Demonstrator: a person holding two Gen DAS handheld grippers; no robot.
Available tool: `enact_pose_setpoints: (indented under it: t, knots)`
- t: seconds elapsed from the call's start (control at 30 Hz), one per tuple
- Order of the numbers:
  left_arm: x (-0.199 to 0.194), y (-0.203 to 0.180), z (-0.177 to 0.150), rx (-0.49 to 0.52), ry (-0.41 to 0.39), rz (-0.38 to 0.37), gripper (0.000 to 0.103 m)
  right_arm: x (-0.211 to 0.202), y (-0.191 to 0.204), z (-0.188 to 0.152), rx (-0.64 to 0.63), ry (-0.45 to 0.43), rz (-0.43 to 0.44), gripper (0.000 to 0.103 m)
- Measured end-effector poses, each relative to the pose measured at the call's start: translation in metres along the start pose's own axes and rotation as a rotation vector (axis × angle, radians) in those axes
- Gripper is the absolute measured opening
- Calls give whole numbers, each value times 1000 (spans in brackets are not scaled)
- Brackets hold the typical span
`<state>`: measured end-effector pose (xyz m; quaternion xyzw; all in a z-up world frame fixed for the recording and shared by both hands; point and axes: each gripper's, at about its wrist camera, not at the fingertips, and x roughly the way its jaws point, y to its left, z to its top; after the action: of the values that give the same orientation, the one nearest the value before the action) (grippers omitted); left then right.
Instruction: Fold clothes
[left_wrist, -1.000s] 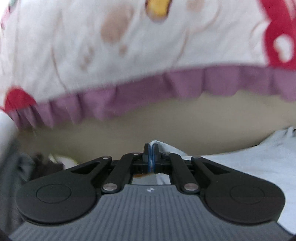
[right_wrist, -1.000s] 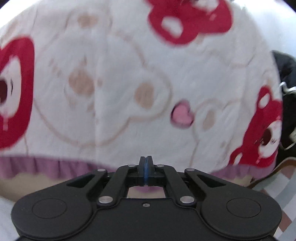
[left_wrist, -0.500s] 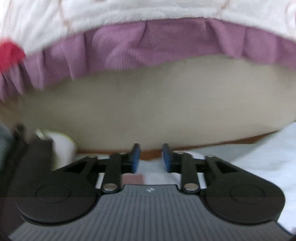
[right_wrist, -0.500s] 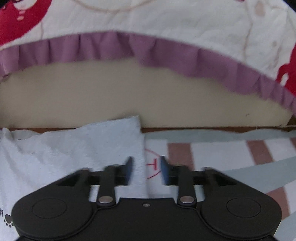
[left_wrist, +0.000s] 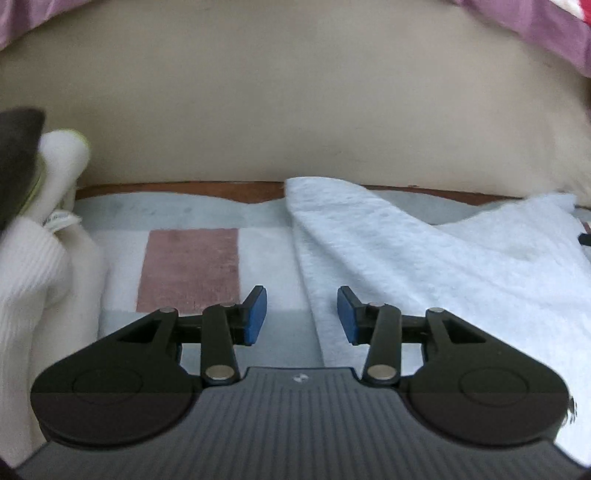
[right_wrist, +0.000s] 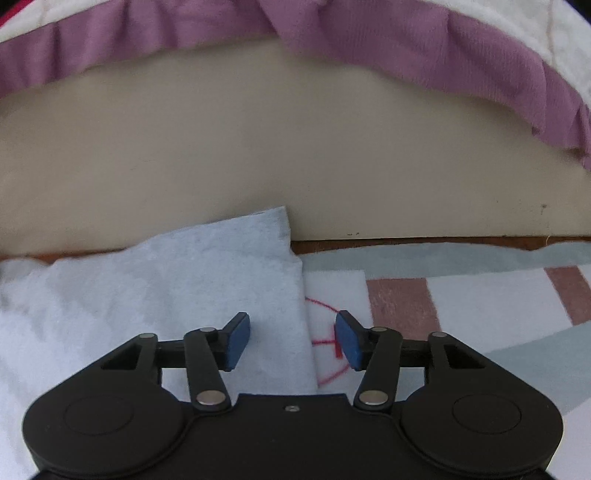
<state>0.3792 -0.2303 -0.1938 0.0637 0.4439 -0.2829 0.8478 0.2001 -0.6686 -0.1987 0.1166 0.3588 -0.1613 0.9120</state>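
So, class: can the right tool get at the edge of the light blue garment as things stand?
Probably yes. The right tool is open, and the light blue garment has its edge lying between the fingers on the patterned mat, with nothing covering it.

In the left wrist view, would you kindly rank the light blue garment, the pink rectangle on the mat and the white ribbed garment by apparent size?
1. light blue garment
2. white ribbed garment, though cut off by the frame and close to the camera, so unsure
3. pink rectangle on the mat
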Motion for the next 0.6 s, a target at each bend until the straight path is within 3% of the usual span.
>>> enact_pose_setpoints:
  t: [0.27,0.33,0.37,0.47,0.6]
  knots:
    - [-3,-5,-6,-10,6,17,42,21,32,18,-17,18,-46,62]
    - [-5,-2,-5,-19,8,19,42,22,39,23,-15,30,-36,39]
    - [-2,-2,-4,-24,5,18,42,21,41,24,-11,30,-24,9]
    - [-1,1,0,-47,-7,12,42,8,55,24,-107,-28,-73,6]
    - [5,5,10,-67,-58,21,42,-26,57,22,-147,-200,-154,5]
